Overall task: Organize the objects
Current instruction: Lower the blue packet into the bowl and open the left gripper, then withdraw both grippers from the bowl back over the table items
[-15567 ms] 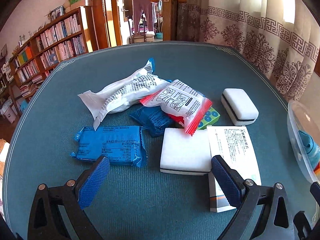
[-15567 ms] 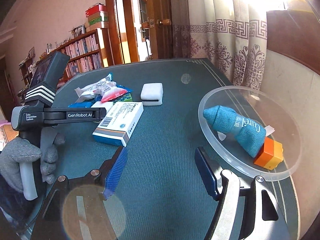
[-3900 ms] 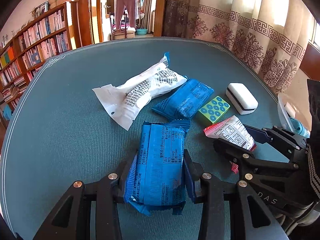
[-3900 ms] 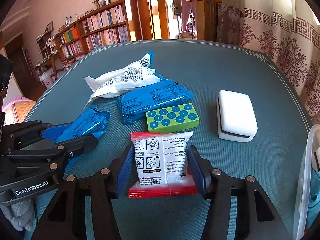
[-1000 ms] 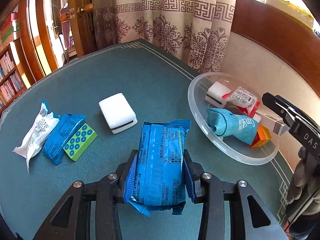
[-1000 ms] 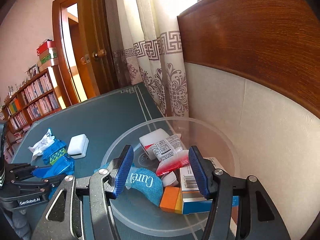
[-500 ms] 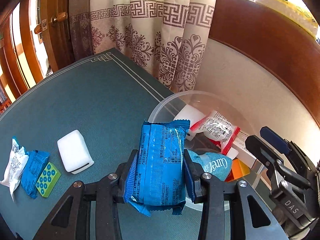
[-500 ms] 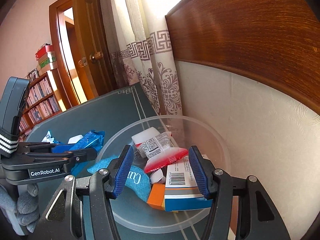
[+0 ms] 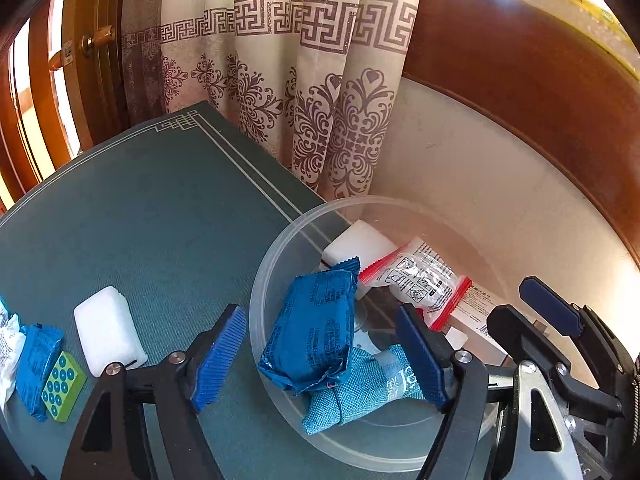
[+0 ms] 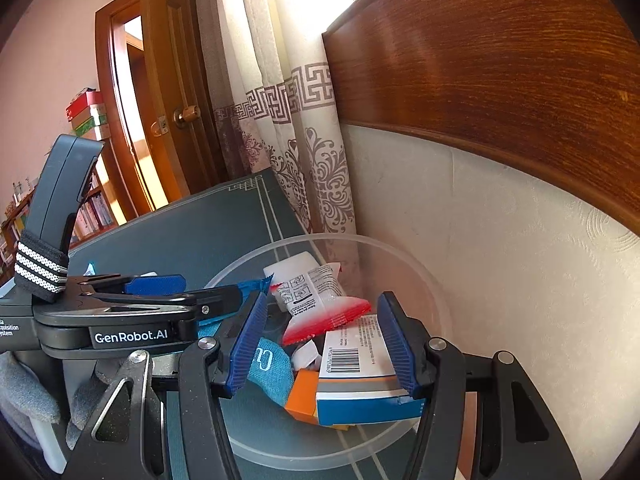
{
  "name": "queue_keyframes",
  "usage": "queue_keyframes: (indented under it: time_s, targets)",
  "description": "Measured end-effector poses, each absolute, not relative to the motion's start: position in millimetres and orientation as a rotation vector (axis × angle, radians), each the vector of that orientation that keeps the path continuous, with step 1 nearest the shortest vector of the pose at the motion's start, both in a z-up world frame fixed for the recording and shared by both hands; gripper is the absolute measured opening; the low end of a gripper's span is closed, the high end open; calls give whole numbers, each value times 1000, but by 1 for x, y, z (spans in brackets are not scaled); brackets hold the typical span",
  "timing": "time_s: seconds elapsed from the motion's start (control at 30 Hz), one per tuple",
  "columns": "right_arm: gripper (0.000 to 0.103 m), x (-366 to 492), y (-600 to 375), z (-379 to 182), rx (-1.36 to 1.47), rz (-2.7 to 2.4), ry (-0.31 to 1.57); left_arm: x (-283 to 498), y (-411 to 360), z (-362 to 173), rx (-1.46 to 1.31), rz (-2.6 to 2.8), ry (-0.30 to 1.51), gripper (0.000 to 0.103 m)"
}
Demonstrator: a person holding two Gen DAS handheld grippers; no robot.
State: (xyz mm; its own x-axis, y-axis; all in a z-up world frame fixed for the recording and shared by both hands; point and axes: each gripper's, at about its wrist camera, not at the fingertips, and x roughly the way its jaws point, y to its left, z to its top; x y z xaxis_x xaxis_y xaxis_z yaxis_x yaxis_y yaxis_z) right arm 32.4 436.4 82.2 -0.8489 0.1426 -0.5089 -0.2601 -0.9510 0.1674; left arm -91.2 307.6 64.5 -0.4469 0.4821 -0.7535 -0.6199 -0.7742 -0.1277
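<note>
A clear plastic bowl (image 9: 272,280) stands at the table's right edge by the wall; it also shows in the right wrist view (image 10: 436,280). My left gripper (image 9: 320,360) is open above it. The blue packet (image 9: 312,332) lies free between its jaws, on a teal cloth roll (image 9: 360,388) in the bowl. The bowl also holds a red-edged clear bag (image 9: 420,280), a white sponge (image 9: 356,244), a white-and-blue box (image 10: 360,368) and an orange block (image 10: 304,396). My right gripper (image 10: 324,344) is open and empty over the bowl.
On the green table (image 9: 160,208) to the left lie a white sponge (image 9: 108,332), a green dotted block (image 9: 62,386), another blue packet (image 9: 36,356) and a white packet (image 9: 6,344). A curtain (image 9: 280,80) and a wall with wood panelling (image 9: 520,92) stand close behind the bowl.
My left gripper has opened and let the blue packet drop into the bowl. Both grippers have moved closer over the bowl.
</note>
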Motion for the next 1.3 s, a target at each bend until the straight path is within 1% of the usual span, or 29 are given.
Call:
queue_keyframes:
  time_s: [0.17, 0.23, 0.5, 0.9, 1.07, 1.3]
  targets:
    - [59, 32, 433, 81, -758, 2818, 337, -91, 292, 62, -1103, 2253, 196, 84]
    - [59, 32, 431, 82, -755, 2823, 334, -88, 286, 61, -1108, 2271, 194, 91]
    - [59, 34, 417, 82, -768, 2848, 319, -79, 262, 61, -1088, 2344, 204, 101]
    - [60, 40, 383, 79, -805, 2911, 288, -82, 205, 52, -1159, 2431, 147, 102]
    - [61, 41, 365, 76, -850, 2946, 312, -86, 184, 49, -1181, 2465, 127, 102]
    - [63, 40, 340, 75, -884, 2991, 309, -87, 153, 45, -1194, 2526, 136, 102]
